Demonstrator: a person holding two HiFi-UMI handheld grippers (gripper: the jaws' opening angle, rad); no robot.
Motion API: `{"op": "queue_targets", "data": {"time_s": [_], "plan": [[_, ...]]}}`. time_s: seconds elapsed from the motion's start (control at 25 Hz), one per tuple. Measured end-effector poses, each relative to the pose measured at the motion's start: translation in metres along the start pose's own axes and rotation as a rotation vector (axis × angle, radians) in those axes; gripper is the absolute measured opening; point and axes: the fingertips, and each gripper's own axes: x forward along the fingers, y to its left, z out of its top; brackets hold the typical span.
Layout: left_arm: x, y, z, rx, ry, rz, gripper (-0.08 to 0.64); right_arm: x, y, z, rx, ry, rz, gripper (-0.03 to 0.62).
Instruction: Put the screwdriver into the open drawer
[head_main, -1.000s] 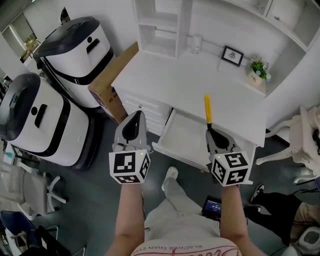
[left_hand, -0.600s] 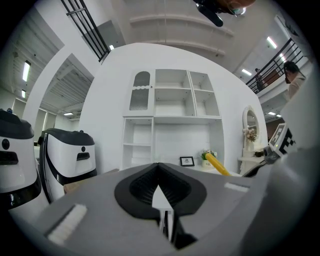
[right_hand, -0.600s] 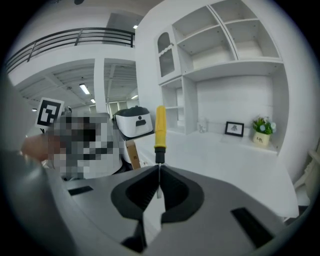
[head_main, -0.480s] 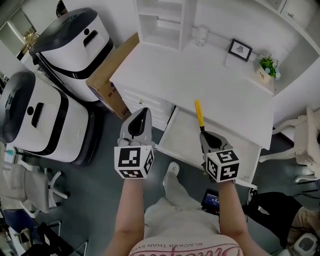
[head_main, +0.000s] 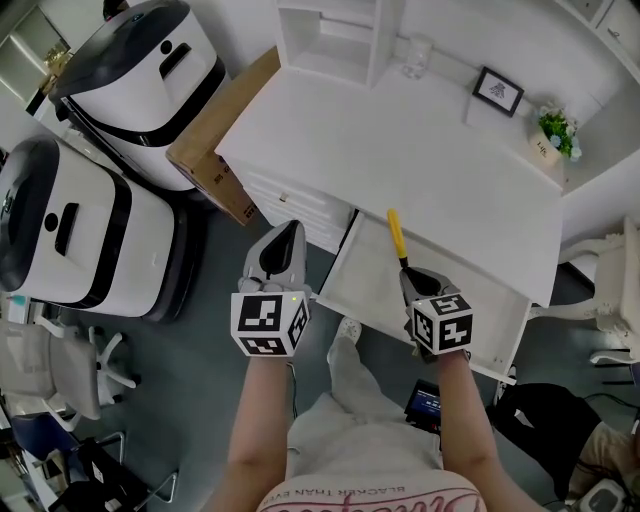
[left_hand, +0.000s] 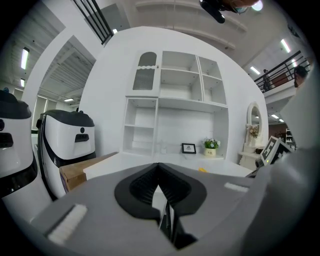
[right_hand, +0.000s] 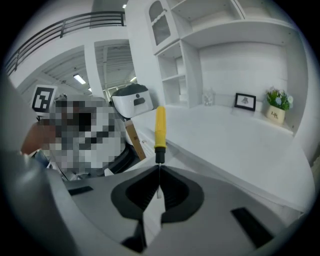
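**Head view.** The left gripper (head_main: 286, 236) is over the grey floor (head_main: 215, 345), just off the left front corner of the open drawer (head_main: 372, 285). It carries nothing. The right gripper (head_main: 408, 272) is above the drawer. It holds the screwdriver (head_main: 396, 232), whose yellow handle points away from the person. The handle sits over the rear left part of the drawer, and its far end reaches the front edge of the white desk (head_main: 400, 140).

**Left gripper view.** The jaws of the left gripper (left_hand: 159, 167) are fully together with nothing between them. Beyond them are the desk (left_hand: 130, 161), a picture frame (left_hand: 188, 148) and a small potted plant (left_hand: 211, 144) at the desk's rear edge.

**Right gripper view.** The jaws of the right gripper (right_hand: 159, 170) are clamped on the thin metal shaft of the screwdriver (right_hand: 160, 127). The yellow handle projects straight out past the tips, clear of the desk (right_hand: 240, 142).
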Motion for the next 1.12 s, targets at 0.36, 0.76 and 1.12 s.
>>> {"op": "queue_targets", "data": {"time_s": [0.36, 0.76, 1.12], "plan": [[0.02, 0.021, -0.021, -0.02, 0.054, 0.013, 0.008, 0.038, -0.009, -0.034, 0.005, 0.144, 0.019, 0.017], [0.052, 0.028, -0.046, -0.026, 0.12, -0.006, 0.008, 0.081, -0.018, -0.066, 0.025, 0.282, 0.036, 0.017], [0.072, 0.031, -0.062, -0.042, 0.169, -0.012, 0.008, 0.112, -0.03, -0.091, 0.059, 0.398, 0.038, 0.017]]}}
